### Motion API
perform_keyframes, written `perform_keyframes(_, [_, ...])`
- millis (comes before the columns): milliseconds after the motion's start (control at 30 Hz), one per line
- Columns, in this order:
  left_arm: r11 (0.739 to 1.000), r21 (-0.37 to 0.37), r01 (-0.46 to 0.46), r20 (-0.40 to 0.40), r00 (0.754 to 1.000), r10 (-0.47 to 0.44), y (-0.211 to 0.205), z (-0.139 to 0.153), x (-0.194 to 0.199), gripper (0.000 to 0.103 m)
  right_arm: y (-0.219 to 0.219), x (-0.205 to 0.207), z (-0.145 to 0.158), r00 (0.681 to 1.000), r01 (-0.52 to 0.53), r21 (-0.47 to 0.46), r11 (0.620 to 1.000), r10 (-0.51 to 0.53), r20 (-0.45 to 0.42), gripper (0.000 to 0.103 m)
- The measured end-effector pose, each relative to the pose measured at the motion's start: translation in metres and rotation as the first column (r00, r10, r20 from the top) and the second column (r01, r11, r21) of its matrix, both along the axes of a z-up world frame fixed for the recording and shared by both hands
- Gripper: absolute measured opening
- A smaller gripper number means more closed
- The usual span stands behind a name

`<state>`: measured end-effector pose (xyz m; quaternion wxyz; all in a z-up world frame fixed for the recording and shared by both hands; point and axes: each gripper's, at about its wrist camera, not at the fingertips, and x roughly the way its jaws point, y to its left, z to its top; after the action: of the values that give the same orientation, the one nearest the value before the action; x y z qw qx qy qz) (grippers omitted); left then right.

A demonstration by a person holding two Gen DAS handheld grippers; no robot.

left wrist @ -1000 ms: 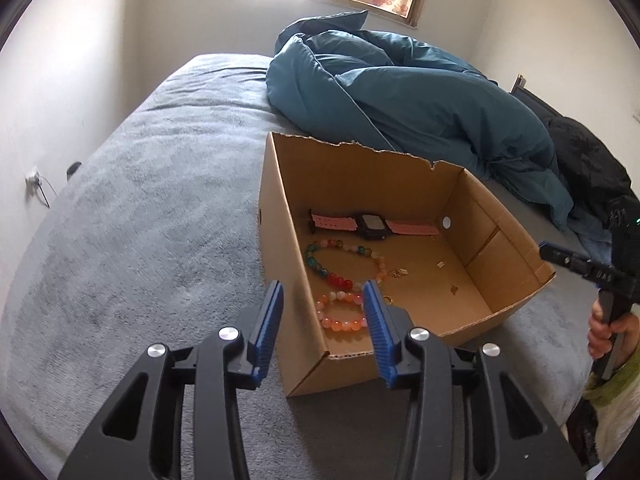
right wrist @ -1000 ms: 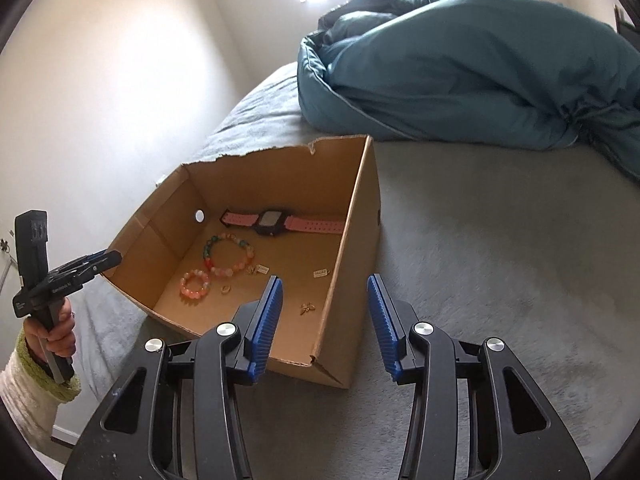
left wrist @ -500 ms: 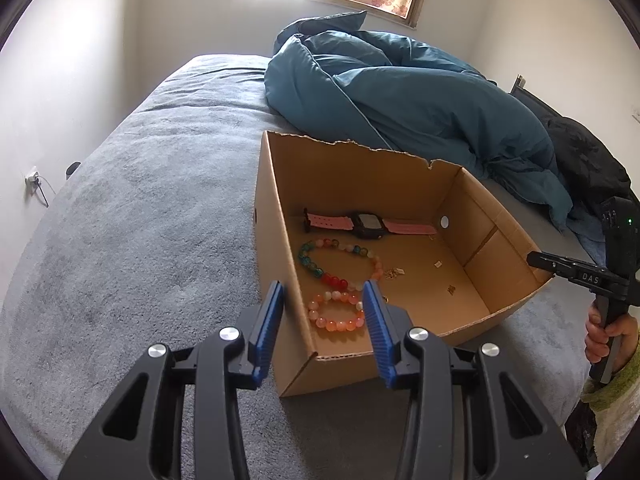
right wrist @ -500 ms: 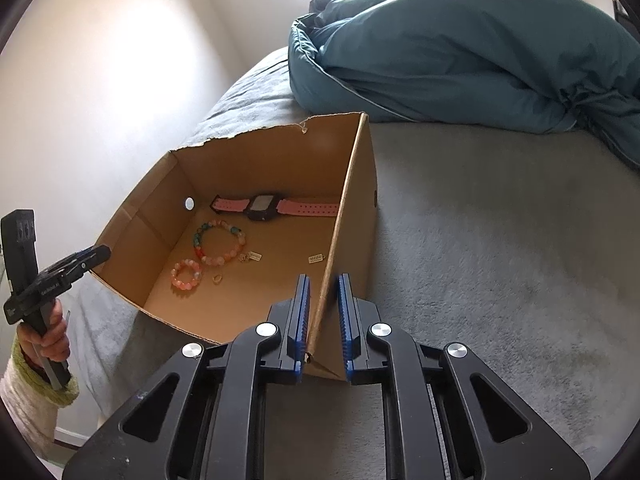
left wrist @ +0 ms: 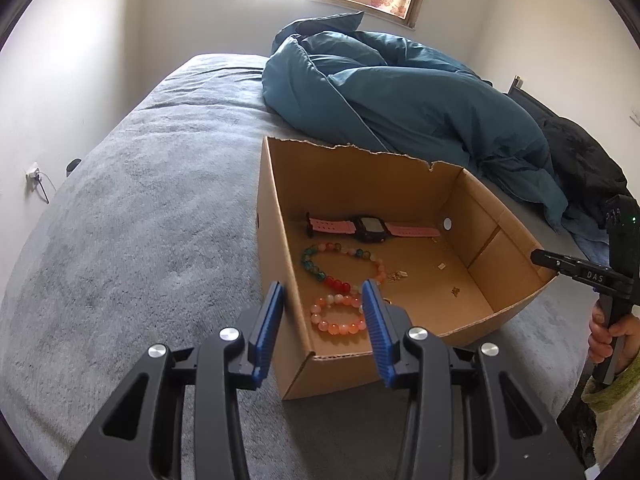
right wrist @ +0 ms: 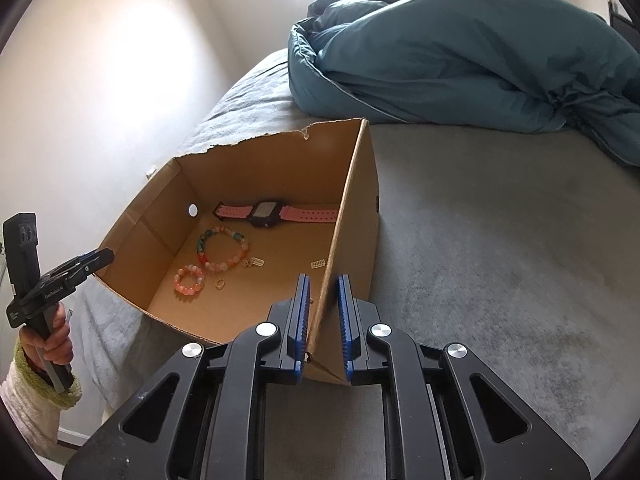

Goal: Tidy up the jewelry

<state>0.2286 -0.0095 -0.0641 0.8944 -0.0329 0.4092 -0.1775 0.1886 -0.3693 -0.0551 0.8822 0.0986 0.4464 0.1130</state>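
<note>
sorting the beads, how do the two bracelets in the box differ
The small bracelet is one colour family, orange-pink beads; the big bracelet mixes teal, red, pink and pale beads. The small bracelet is a tight ring; the big bracelet makes a wider, looser loop. The small bracelet lies nearer the left gripper; the big bracelet lies nearer the watch. Both are round-beaded and lie flat in the box.

On the bed [left wrist: 132, 216], a cardboard box [left wrist: 360, 184], with a heaped duvet [left wrist: 400, 96] behind it. In the box, along the far wall, a watch [left wrist: 370, 229]; nearer, a large bead bracelet [left wrist: 340, 262], then a small bead bracelet [left wrist: 338, 316].
</note>
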Motion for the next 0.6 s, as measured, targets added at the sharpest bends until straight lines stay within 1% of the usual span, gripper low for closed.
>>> perform_keyframes(267, [1.000,-0.001,0.010,-0.002,1.000,-0.010,-0.006,0.003,-0.020,0.037,0.002,-0.007,0.007,1.000,0.021,-0.002,1.000,-0.021,-0.004,0.013])
perform_keyframes(600, [1.000,0.003,0.014,-0.001,1.000,-0.014,-0.010,0.006,-0.044,0.037,0.005,-0.003,0.007,1.000,0.025,0.004,1.000,-0.025,-0.009,0.013])
